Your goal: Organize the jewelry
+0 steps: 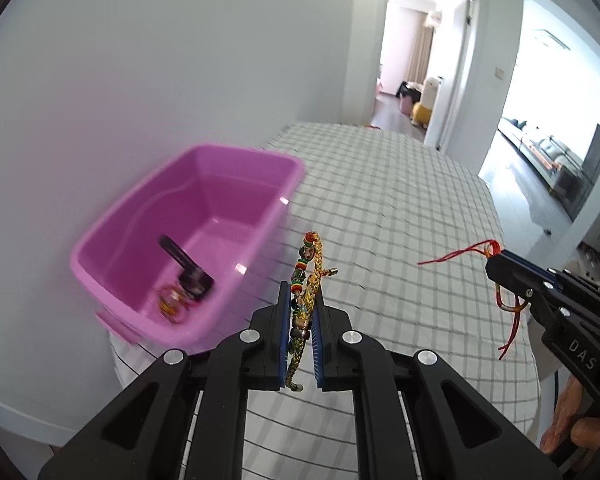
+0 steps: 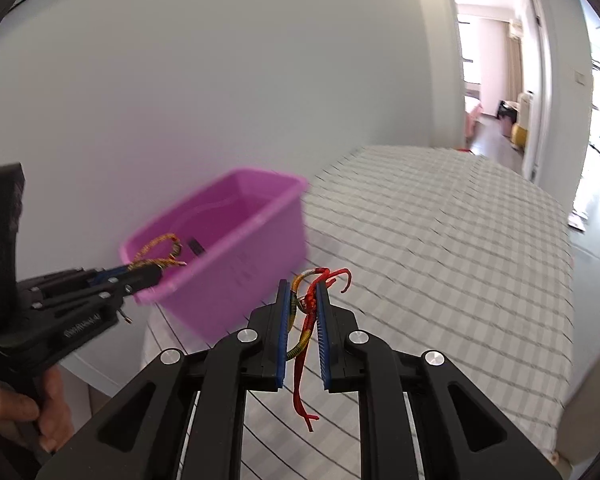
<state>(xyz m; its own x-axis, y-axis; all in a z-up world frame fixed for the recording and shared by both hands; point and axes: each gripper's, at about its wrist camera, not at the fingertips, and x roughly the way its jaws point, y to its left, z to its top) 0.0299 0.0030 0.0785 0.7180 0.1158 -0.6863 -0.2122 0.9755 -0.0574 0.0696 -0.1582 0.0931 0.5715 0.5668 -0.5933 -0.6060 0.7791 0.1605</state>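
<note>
So I'm holding a piece in each gripper right now. My left gripper is clamped on the gold beaded bracelet, which is standing up along the fingers, its loop poking out past the tips. The pink bin is sitting ahead and to the left of those fingers, its long axis running away from me — seen from the right wrist, the left tips are hovering right by its near rim. My right gripper is pinching the red cord bracelet, tails dangling down, with the bin further off to its left. So I'm guessing left drops first — it's way nearer.
</note>
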